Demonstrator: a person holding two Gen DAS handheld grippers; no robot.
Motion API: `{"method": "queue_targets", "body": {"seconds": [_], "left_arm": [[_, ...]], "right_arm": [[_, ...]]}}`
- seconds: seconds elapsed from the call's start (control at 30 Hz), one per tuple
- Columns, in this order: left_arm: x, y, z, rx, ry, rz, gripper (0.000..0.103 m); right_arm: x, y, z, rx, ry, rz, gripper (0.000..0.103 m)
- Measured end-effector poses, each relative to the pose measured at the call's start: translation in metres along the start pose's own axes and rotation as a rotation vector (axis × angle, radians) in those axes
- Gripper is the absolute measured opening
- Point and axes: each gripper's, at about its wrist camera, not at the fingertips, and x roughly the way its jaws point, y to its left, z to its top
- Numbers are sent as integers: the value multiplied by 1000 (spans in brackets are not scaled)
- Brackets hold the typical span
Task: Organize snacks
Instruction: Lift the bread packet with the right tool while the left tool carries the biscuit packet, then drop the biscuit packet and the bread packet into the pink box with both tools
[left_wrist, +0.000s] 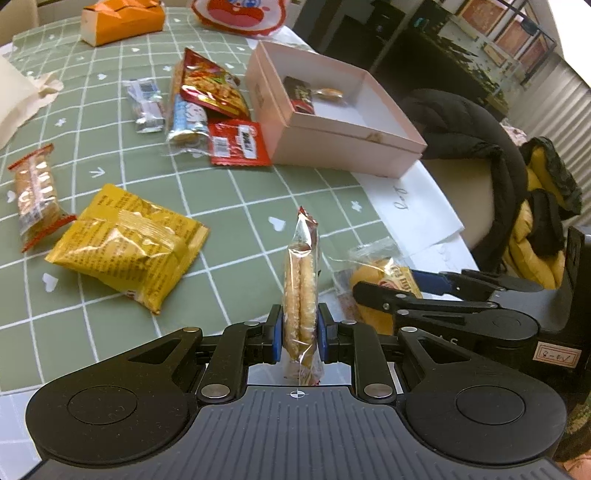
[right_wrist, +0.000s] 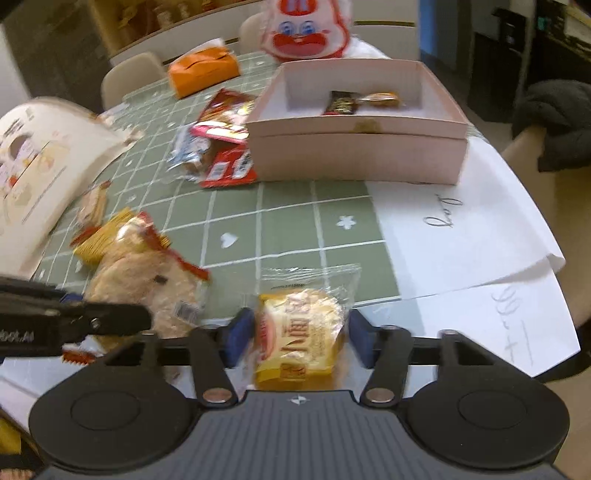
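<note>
Clamped edge-on between the left gripper's (left_wrist: 300, 334) blue pads, a clear-wrapped cracker pack (left_wrist: 300, 291) stands upright above the green checked tablecloth (left_wrist: 240, 206). Over on the other side, the right gripper (right_wrist: 298, 341) straddles a small yellow bread packet (right_wrist: 301, 338) – its pads look just clear of the wrapper, jaws not gripping. Beyond both sits the pink box (right_wrist: 354, 147), two snacks already inside – loose packets lie left of it

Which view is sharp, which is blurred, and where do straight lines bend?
Left wrist view: sharp, with glare on the yellow packet; the tablecloth grid lines curve. Right wrist view: smeared at its left side, worst on the cracker pack; the pink box edges bow slightly.
</note>
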Motion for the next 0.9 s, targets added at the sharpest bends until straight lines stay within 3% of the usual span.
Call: {"method": "queue_targets", "body": {"seconds": [0.2, 0.4, 0.57, 0.7, 0.77, 0.83, 0.9], "left_arm": [[-15, -9, 18, 15, -55, -71, 22], [-51, -27, 95, 75, -248, -150, 22], [-27, -34, 164, 57, -323, -163, 22], [23, -28, 223, -8, -288, -140, 23], [61, -17, 249, -26, -226, -151, 24], [96, 1, 257, -85, -172, -168, 24], [106, 17, 253, -146, -173, -164, 25]], "right_arm": [[-27, -11, 9, 33, -53, 3, 52], [-95, -32, 70, 47, -297, -31, 52], [-120, -46, 113, 88, -426, -65, 52], [-110, -52, 121, 130, -397, -73, 52], [-100, -52, 121, 133, -352, -86, 52], [-89, -52, 122, 125, -305, -111, 52], [-80, -53, 122, 112, -268, -138, 52]]}}
